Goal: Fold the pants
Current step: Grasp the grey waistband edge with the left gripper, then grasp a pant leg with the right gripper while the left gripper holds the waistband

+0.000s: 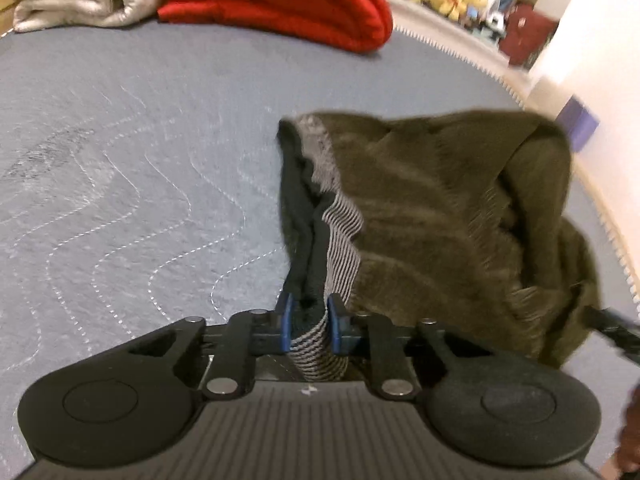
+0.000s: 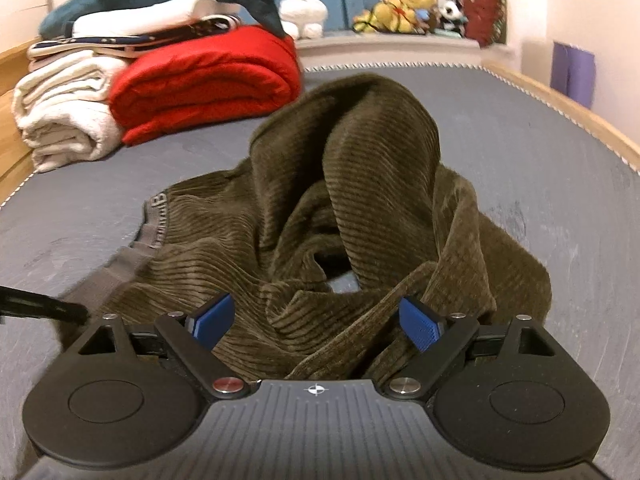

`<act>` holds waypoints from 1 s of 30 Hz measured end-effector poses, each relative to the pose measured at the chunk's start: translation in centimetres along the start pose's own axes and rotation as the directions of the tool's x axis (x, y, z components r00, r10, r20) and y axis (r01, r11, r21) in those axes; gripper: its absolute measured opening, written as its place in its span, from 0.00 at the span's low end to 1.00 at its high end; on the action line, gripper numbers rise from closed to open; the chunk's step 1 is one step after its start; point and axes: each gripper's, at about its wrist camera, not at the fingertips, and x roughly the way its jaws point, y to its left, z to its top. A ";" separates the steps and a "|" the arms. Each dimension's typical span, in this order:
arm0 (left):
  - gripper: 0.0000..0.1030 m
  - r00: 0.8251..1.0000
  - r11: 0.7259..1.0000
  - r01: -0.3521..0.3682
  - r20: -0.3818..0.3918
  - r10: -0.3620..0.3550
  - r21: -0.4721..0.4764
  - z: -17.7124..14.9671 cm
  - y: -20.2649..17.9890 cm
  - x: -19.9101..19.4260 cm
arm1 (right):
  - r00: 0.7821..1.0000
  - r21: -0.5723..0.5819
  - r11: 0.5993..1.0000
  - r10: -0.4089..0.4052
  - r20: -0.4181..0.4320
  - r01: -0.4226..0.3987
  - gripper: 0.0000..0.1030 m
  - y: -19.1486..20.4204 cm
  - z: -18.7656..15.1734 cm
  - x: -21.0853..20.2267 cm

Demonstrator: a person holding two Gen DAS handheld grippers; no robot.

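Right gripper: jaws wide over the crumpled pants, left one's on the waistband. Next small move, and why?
Probably close the right gripper on the olive corduroy fold lying between its blue pads. The left gripper is already shut on the striped waistband, while the pants sit bunched on the grey mattress; a second grip seems needed to spread them.

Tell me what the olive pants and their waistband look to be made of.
Olive pants: likely corduroy, soft and matte; parallel raised ribs run across the cloth. Waistband: probably knit elastic, grey with fine pale stripes, black inside; exact fibre cannot be told.
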 end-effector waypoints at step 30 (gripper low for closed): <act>0.80 0.996 0.981 -0.028 -0.091 0.011 -0.194 0.1 3.6 5.4 | 0.974 0.127 0.976 -0.156 -0.163 0.178 0.47 -4.1 0.1 4.7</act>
